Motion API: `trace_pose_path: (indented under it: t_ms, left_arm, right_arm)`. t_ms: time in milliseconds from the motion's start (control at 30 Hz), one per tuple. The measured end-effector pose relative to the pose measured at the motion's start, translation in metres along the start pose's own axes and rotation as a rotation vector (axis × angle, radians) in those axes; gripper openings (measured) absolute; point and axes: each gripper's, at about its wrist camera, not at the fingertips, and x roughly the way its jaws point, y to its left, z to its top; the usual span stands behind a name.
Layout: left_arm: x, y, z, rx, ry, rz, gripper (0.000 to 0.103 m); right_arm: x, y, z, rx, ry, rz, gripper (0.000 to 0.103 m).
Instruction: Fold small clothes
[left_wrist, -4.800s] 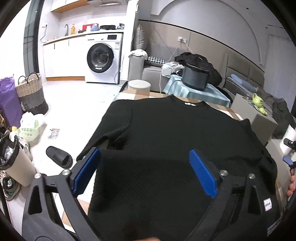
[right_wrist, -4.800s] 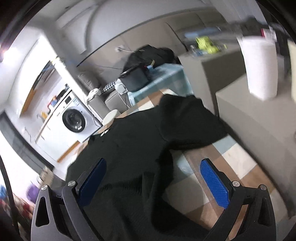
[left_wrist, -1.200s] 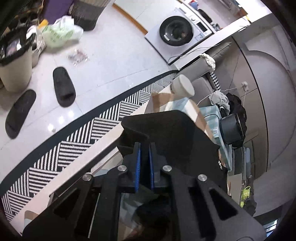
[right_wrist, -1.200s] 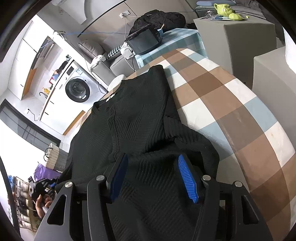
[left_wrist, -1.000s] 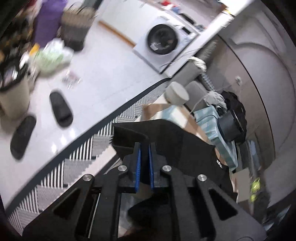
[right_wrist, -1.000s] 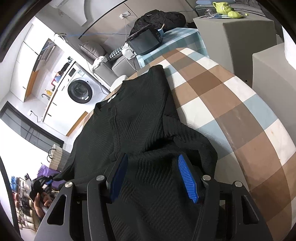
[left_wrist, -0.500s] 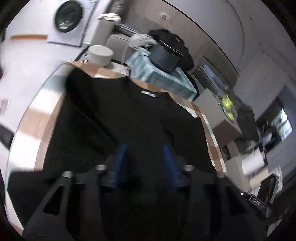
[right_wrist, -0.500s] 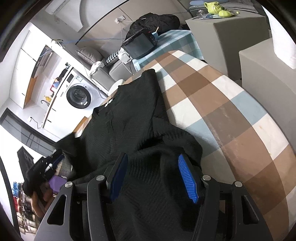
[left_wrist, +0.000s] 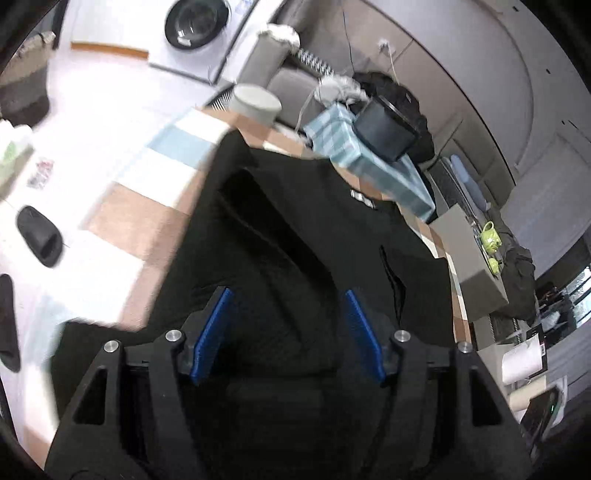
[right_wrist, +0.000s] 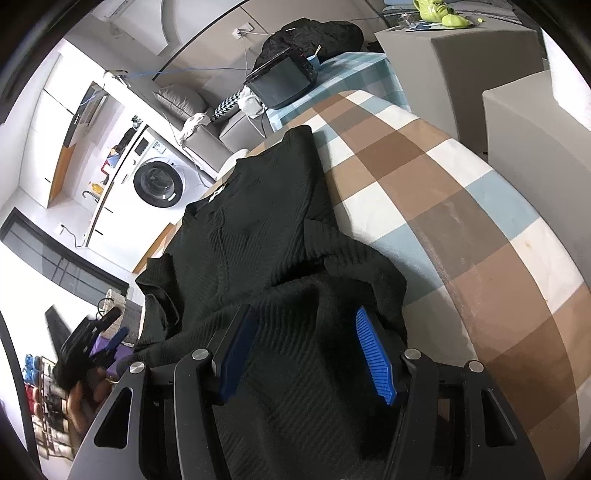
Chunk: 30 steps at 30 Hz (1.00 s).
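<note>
Left gripper (left_wrist: 286, 328): jaws opening, nothing pinched, poised over black sweater (left_wrist: 295, 236). Right gripper (right_wrist: 306, 354): fingers spread, hovering above the hem, gripping nothing. Sweater lies along the checked table's (right_wrist: 461, 221) left edge, sleeves folded inward. Step: sleeve folds apparently done; next likely needs a hem grasp.

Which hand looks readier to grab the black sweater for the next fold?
Probably the right gripper: it hangs over a raised bunch of the sweater. The left gripper, jaws opening, holds nothing.
</note>
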Motion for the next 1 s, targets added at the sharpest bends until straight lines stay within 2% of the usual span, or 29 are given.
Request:
trace_pose_path:
  t_ms: [100,133,200,233,267,300,400,467,500,533,567,600,667,733,833,900,1000]
  left_arm:
    - [0.039,0.000,0.011,-0.031,0.018,0.046,0.059]
    - [0.053,0.002,0.017,-0.045,0.028,0.069,0.054]
    - [0.080,0.009,0.024,-0.082,0.040,0.093,0.034]
    - [0.089,0.010,0.026,-0.092,0.041,0.095,0.014]
    - [0.095,0.011,0.028,-0.091,0.037,0.093,0.007]
    - [0.100,0.006,0.032,-0.052,0.015,0.093,0.003]
    - [0.103,-0.015,0.039,0.059,-0.014,0.059,0.002]
    - [0.103,-0.036,0.041,0.106,-0.026,-0.028,0.002]
    - [0.101,-0.051,0.040,0.147,-0.026,-0.067,0.003]
    - [0.099,-0.061,0.038,0.167,-0.022,-0.063,0.007]
    - [0.096,-0.071,0.036,0.192,-0.014,-0.058,0.019]
    - [0.091,-0.079,0.034,0.220,-0.008,-0.064,0.025]
    - [0.077,-0.084,0.029,0.235,-0.047,-0.049,0.051]
    - [0.058,-0.082,0.025,0.240,-0.083,-0.041,0.060]
    - [0.022,-0.068,0.014,0.227,-0.101,-0.021,0.065]
    - [-0.010,-0.049,0.003,0.207,-0.117,-0.002,0.068]
    - [-0.069,-0.010,-0.028,0.190,-0.169,0.058,0.080]
  right_arm:
    - [-0.007,-0.004,-0.005,0.015,-0.011,-0.004,0.058]
    - [-0.008,-0.004,-0.008,0.015,-0.008,-0.002,0.058]
    - [-0.010,-0.006,-0.011,0.016,-0.005,-0.011,0.058]
    - [-0.010,-0.007,-0.012,0.018,-0.004,-0.012,0.058]
    - [-0.011,-0.008,-0.014,0.023,-0.002,-0.010,0.058]
    - [-0.011,-0.009,-0.015,0.027,-0.001,-0.011,0.058]
    - [-0.011,-0.010,-0.016,0.029,0.004,-0.013,0.058]
    - [-0.010,-0.010,-0.015,0.021,0.005,-0.015,0.058]
    - [-0.010,-0.010,-0.015,0.021,0.005,-0.019,0.058]
    - [-0.010,-0.010,-0.014,0.020,0.007,-0.020,0.058]
    - [-0.010,-0.009,-0.013,0.016,0.006,-0.021,0.058]
    - [-0.011,-0.008,-0.012,0.014,0.005,-0.025,0.058]
    - [-0.014,-0.006,-0.012,0.005,-0.003,-0.027,0.058]
    - [-0.017,-0.005,-0.012,-0.010,-0.013,-0.032,0.058]
    - [-0.019,-0.005,-0.012,-0.033,-0.017,-0.058,0.058]
    - [-0.022,-0.008,-0.014,-0.034,-0.020,-0.094,0.064]
    - [-0.031,-0.014,-0.022,-0.061,-0.015,-0.129,0.068]
